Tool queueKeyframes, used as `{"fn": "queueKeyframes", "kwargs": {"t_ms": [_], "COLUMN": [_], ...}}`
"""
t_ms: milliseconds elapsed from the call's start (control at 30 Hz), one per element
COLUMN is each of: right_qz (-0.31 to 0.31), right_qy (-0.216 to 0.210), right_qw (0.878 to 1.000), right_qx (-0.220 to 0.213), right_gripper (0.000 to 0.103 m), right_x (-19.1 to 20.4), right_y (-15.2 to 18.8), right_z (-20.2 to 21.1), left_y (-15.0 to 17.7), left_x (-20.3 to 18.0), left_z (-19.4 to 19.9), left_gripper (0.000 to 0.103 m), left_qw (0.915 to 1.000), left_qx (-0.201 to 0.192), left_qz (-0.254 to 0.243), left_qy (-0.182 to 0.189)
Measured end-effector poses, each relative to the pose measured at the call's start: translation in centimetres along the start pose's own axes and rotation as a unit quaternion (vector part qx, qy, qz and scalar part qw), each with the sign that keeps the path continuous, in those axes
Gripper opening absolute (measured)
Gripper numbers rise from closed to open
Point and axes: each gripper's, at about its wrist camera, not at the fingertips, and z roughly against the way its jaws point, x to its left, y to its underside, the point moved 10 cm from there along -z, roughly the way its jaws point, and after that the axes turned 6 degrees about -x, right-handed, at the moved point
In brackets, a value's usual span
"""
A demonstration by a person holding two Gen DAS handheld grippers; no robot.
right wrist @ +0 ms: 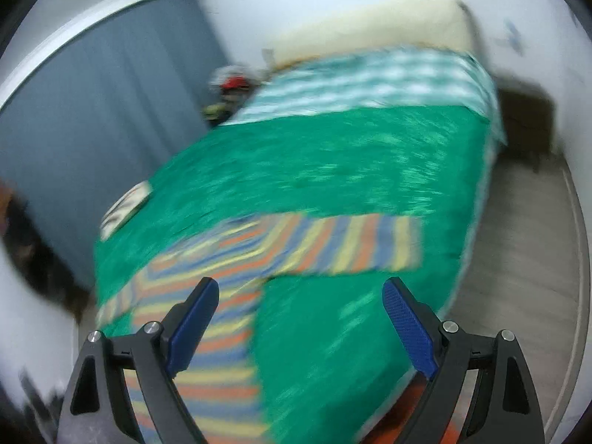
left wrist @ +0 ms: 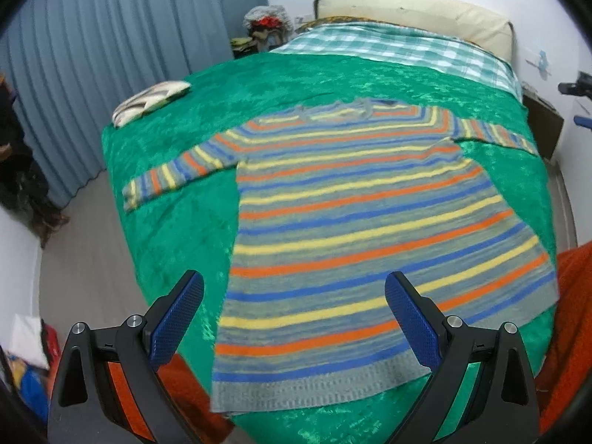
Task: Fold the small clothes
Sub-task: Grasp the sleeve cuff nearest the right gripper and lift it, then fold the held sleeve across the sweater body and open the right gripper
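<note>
A striped sweater (left wrist: 344,229) lies flat and spread out on the green blanket (left wrist: 177,222) of the bed, sleeves stretched toward 9 and 3 o'clock and hem nearest the left tool (left wrist: 294,292), whose fingers stand apart above the hem, holding nothing. The right tool (right wrist: 300,298) is likewise apart and empty, over the blanket just beside the sweater's right sleeve (right wrist: 355,244). A folded cloth (left wrist: 150,101) rests at the blanket's 10 o'clock corner.

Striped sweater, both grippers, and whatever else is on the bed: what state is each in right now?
Striped sweater: spread flat, unfolded, both sleeves out to the sides.
Left gripper: open, empty, above the hem.
Right gripper: open, empty, near the sweater's right sleeve.
Folded garment: lying at the far left corner of the green blanket.
</note>
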Motion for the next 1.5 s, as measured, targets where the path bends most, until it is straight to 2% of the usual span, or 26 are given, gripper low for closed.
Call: {"fn": "queueKeyframes", "kwargs": {"t_ms": [67, 133, 200, 267, 400, 467, 500, 567, 600, 667, 733, 800, 867, 900, 967, 1067, 1100, 1167, 1200, 1233, 1300, 1367, 1467, 1500], "right_qz": [-0.044, -0.096, -0.136, -0.159, -0.168, -0.18, -0.193, -0.193, -0.191, -0.204, -0.178, -0.098, -0.018, 0.022, 0.068, 0.097, 0.09, 0.076, 0.077, 0.074, 0.051, 0.031, 0.058, 0.073], "right_qy": [0.024, 0.024, 0.025, 0.013, 0.02, 0.025, 0.025, 0.042, 0.052, 0.055, 0.07, 0.081, 0.065, 0.044, -0.011, -0.105, -0.163, -0.225, -0.232, -0.235, -0.257, -0.258, -0.19, -0.171], "right_qw": [0.999, 0.993, 0.986, 0.981, 0.978, 0.972, 0.967, 0.965, 0.965, 0.965, 0.973, 0.988, 0.996, 0.998, 0.997, 0.986, 0.977, 0.961, 0.956, 0.955, 0.951, 0.952, 0.966, 0.966], "right_qx": [0.022, 0.065, 0.092, 0.107, 0.119, 0.15, 0.163, 0.172, 0.17, 0.155, 0.127, 0.091, 0.057, 0.044, 0.047, 0.08, 0.106, 0.144, 0.161, 0.164, 0.166, 0.161, 0.165, 0.177], "right_gripper": [0.089, 0.085, 0.081, 0.077, 0.066, 0.064, 0.059, 0.032, 0.005, 0.005, 0.005, 0.005, 0.005, 0.005, 0.005, 0.005, 0.006, 0.024, 0.047, 0.056, 0.055, 0.055, 0.052, 0.046], "right_x": [-4.3, -8.1, -10.5, -11.4, -12.4, -12.7, -12.8, -13.1, -13.4, -13.5, -11.9, -8.0, -2.3, 1.7, 8.6, 18.3, 21.9, 25.2, 26.2, 26.4, 26.0, 24.8, 21.2, 20.2], "right_y": [-1.4, -1.4, -0.7, -0.1, 0.2, 1.4, 2.0, 2.3, 2.0, 1.0, -0.9, -3.7, -6.2, -7.0, -7.1, -4.8, -3.2, -0.9, 0.3, 0.9, 0.9, 0.5, 0.6, 1.2], "right_z": [-3.1, -6.8, -9.8, -12.3, -15.5, -17.1, -17.8, -18.5, -18.5, -18.2, -17.2, -16.1, -15.5, -15.2, -15.4, -16.8, -17.7, -19.1, -20.0, -20.5, -20.6, -20.5, -21.6, -22.1], "left_y": [1.6, 2.1, 1.9, 1.9, 2.9, 3.4, 3.5, 3.6, 3.6, 3.5, 3.5, 3.4, 3.2, 3.2, 3.2, 3.0, 3.0, 3.1, 3.2, 3.3, 3.3, 3.2, 3.1, 3.1], "left_x": [-0.2, -0.6, -0.7, -0.8, -0.5, -0.3, -0.3, -0.2, -0.2, -0.2, -0.1, 0.0, 0.2, 0.4, 0.8, 1.7, 2.0, 2.6, 2.9, 3.2, 3.5, 3.8, 3.7, 3.6], "left_z": [-1.0, -1.8, -2.1, -2.8, -4.1, -4.5, -4.6, -4.7, -4.7, -4.7, -4.5, -4.4, -4.3, -4.2, -4.2, -4.2, -4.2, -4.3, -4.3, -4.4, -4.5, -4.6, -4.9, -5.0], "left_gripper": [0.099, 0.099, 0.099, 0.099, 0.099, 0.099, 0.099, 0.099, 0.099, 0.099, 0.099, 0.099, 0.099, 0.099, 0.099, 0.099, 0.099, 0.099, 0.099, 0.099, 0.099, 0.099, 0.099, 0.099], "left_qw": [0.9997, 0.9988, 0.9989, 0.9988, 0.9974, 0.9966, 0.9964, 0.9962, 0.9963, 0.9966, 0.9969, 0.9971, 0.9973, 0.9973, 0.997, 0.9965, 0.9963, 0.9952, 0.9945, 0.9936, 0.9923, 0.9911, 0.9901, 0.9898], "left_qx": [0.019, 0.041, 0.039, 0.044, 0.071, 0.082, 0.084, 0.085, 0.084, 0.081, 0.077, 0.074, 0.071, 0.071, 0.072, 0.069, 0.069, 0.073, 0.075, 0.077, 0.078, 0.077, 0.079, 0.081], "left_qz": [0.011, 0.014, 0.018, 0.018, 0.011, 0.014, 0.015, 0.016, 0.017, 0.017, 0.016, 0.016, 0.018, 0.021, 0.029, 0.046, 0.051, 0.066, 0.073, 0.082, 0.095, 0.107, 0.115, 0.115], "left_qy": [0.012, 0.022, 0.019, 0.013, 0.0, -0.005, -0.005, -0.007, -0.007, -0.005, -0.002, 0.002, 0.004, 0.005, 0.007, 0.006, 0.006, 0.006, 0.007, 0.007, 0.01, 0.014, 0.018, 0.02]}}
